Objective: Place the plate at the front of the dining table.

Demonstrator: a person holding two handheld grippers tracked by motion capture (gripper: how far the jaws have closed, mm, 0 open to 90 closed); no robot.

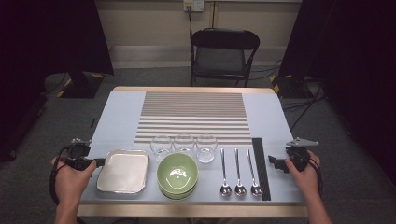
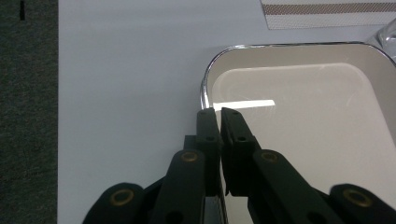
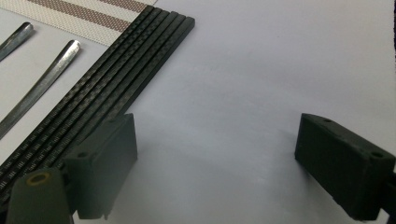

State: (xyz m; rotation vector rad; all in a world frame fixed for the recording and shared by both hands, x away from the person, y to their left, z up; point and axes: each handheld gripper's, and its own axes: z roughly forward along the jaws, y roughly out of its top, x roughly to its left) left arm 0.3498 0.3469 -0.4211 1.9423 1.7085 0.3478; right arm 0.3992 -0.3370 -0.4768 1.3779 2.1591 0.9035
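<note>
A square silver tray [image 1: 123, 171] lies at the front left of the table. My left gripper [image 1: 99, 162] is at its left edge. In the left gripper view the jaws [image 2: 218, 112] are shut together over the tray's [image 2: 299, 116] left rim, which seems pinched between them. My right gripper [image 1: 273, 163] hovers at the table's right side, just right of a bundle of black chopsticks [image 1: 261, 168]. Its jaws [image 3: 217, 140] stand wide open over bare tablecloth, with the chopsticks [image 3: 116, 70] beside the left jaw.
Stacked green bowls [image 1: 177, 173] sit at the front centre, with three clear glasses [image 1: 183, 143] behind them and three spoons [image 1: 239, 172] to their right. A striped placemat [image 1: 194, 114] covers the middle of the table. A black folding chair [image 1: 224, 51] stands beyond the far edge.
</note>
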